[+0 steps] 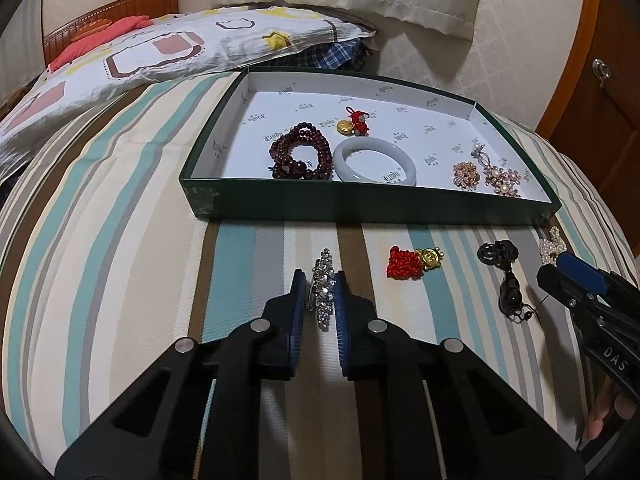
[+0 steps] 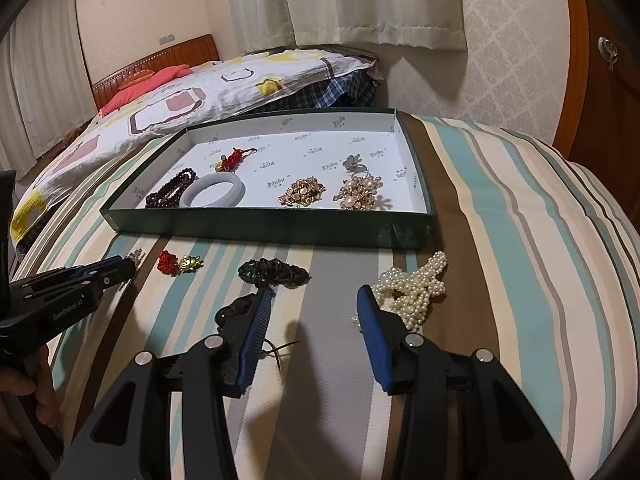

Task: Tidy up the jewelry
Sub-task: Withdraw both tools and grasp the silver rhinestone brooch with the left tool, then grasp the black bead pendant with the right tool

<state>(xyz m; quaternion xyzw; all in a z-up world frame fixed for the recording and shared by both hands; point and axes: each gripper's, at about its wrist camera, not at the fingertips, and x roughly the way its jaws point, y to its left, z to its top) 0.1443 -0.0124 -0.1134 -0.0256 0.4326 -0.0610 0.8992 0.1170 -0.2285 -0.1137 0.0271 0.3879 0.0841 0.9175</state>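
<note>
**Left gripper clamped on rhinestone piece; right gripper spread above striped cover**

Left gripper (image 1: 318,300): both blue pads are pressed against a rhinestone brooch (image 1: 323,280), which stands on edge between them, low over the striped cover (image 1: 120,280). From the right wrist view only the piece's tip shows past the fingers.

Right gripper (image 2: 316,312): jaws wide apart, nothing between them. Its left pad lies over a black cord necklace (image 2: 276,272); its right pad is just beside a pearl cluster (image 2: 416,288).

Loose items on the cover — a red knot with gold charm (image 1: 414,264) sits between the brooch and the black cord necklace, near the front wall of the box.

Green box (image 1: 360,204), white lining, open top, resting on the cover. Inside: dark red bead bracelet (image 1: 300,154) touching a pale jade bangle (image 1: 374,160); behind them a second red-and-gold charm (image 1: 354,122); toward the right end, two gold floral brooches (image 2: 332,194) side by side, and a ring (image 2: 356,166) behind them.
</note>
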